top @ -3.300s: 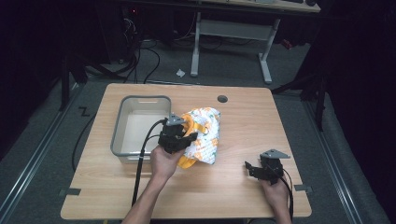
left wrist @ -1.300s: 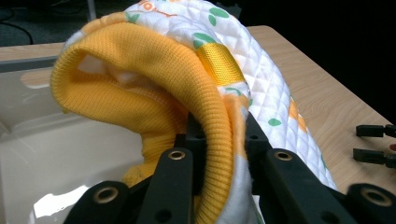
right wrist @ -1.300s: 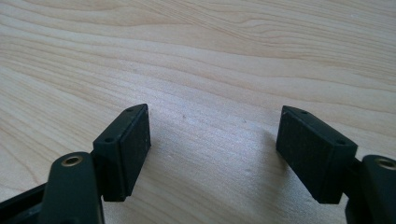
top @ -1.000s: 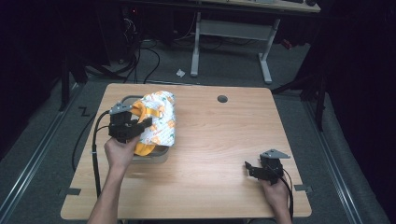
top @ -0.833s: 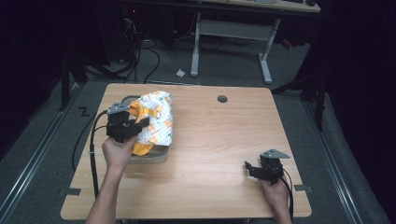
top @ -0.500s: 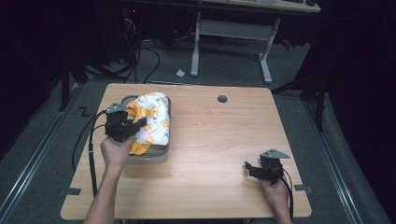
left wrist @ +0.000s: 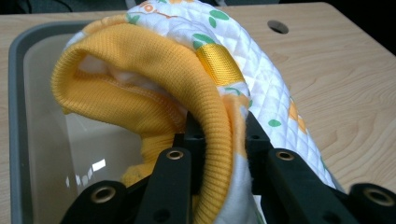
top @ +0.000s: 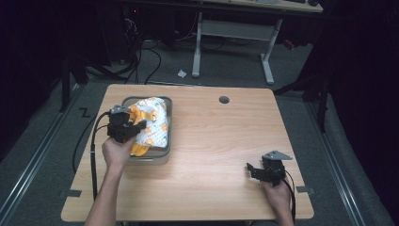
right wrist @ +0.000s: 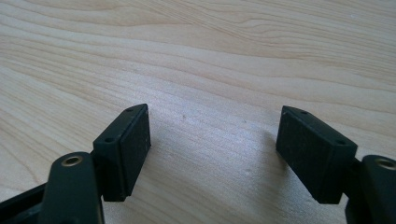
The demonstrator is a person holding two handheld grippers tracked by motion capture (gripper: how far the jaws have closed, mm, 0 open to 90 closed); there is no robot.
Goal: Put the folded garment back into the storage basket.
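The quilted garment (top: 150, 123), soft, light and floppy, sags over the grey tub (top: 165, 141) at the surface's (top: 221, 155) far left. The left claw (top: 126, 128) pinches its thick yellow ribbed cuff (left wrist: 163, 70), probably the firmest hold. The right claw (top: 263, 170) rests released, well apart at near right, with bare wood between.

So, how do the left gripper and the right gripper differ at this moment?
The left gripper is shut on the orange edge of a cloth, while the right gripper is open with nothing between its jaws. The left gripper is over the grey tray at the table's left side; the right gripper is low over bare wood of the table near its right front corner. Both are black, two-jawed, and held by a hand.
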